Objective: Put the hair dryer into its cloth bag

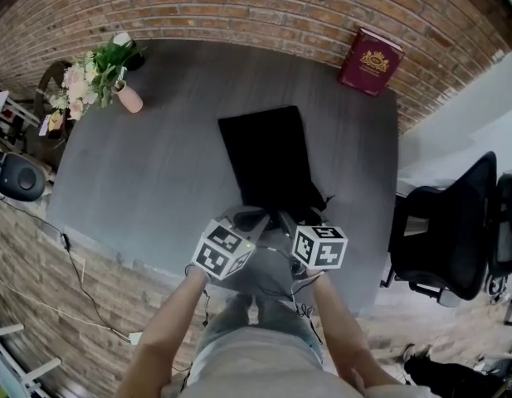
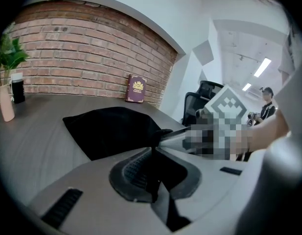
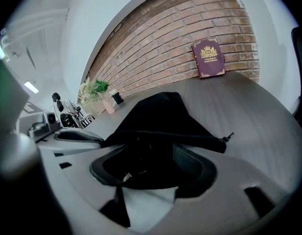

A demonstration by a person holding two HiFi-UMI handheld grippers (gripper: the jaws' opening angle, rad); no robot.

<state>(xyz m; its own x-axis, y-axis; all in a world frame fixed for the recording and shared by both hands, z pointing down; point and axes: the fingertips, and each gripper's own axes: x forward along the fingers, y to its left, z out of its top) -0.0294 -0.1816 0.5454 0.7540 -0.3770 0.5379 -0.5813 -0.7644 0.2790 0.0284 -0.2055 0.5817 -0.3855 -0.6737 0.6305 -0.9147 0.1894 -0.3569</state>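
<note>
On table (image 1: 156,164), black cloth bag (image 1: 268,160); left hand-held gripper (image 2: 151,151) clamps rim, right hand-held gripper (image 3: 151,161) agape.

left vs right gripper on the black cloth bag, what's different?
Left gripper: jaws closed, pinching the black cloth bag's edge. Right gripper: jaws wide apart, cloth between them but unpinched. Left gripper is at the bag's left side, right gripper at its right. Both at its near end.

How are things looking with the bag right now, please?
Left gripper shut on cloth bag, near edge. Right gripper open at its mouth. Hair dryer not in sight. Nothing blocking.
</note>
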